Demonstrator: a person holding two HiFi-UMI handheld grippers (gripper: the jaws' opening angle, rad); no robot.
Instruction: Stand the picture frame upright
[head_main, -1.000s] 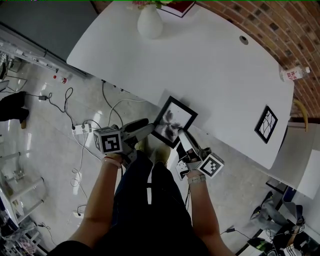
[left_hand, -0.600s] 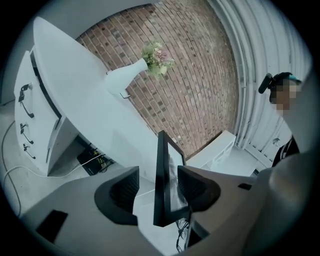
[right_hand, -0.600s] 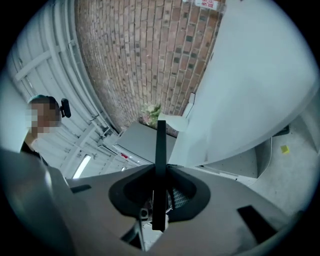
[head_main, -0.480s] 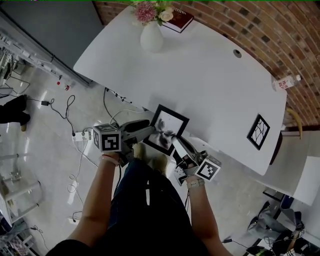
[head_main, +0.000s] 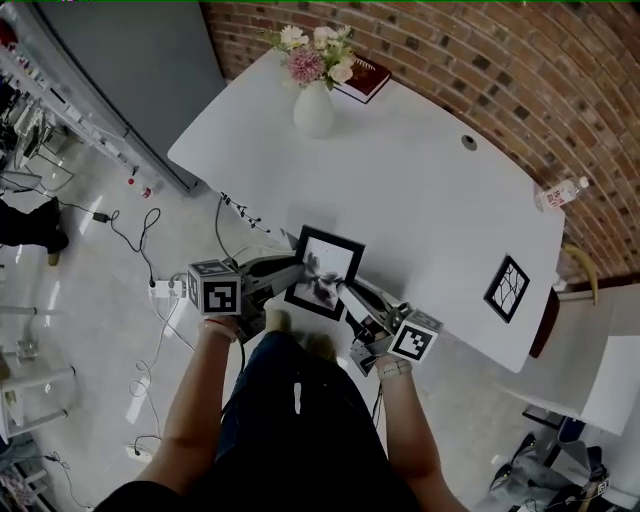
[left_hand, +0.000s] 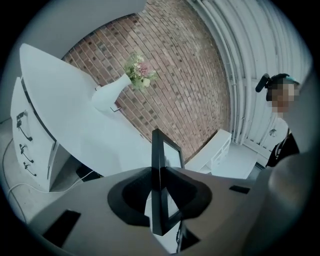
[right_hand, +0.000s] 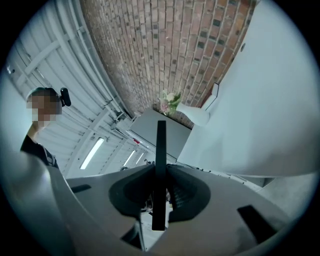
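I have the black-rimmed picture frame (head_main: 322, 272) with its grey print clamped from both sides at the near edge of the curved white table (head_main: 420, 180). My left gripper (head_main: 290, 270) has just been closing, and its jaws pinch the frame's left rim. My right gripper (head_main: 345, 292) grips the lower right rim, jaws narrow on the thin edge. The white vase of flowers (head_main: 313, 108) stands well apart, at the table's far end.
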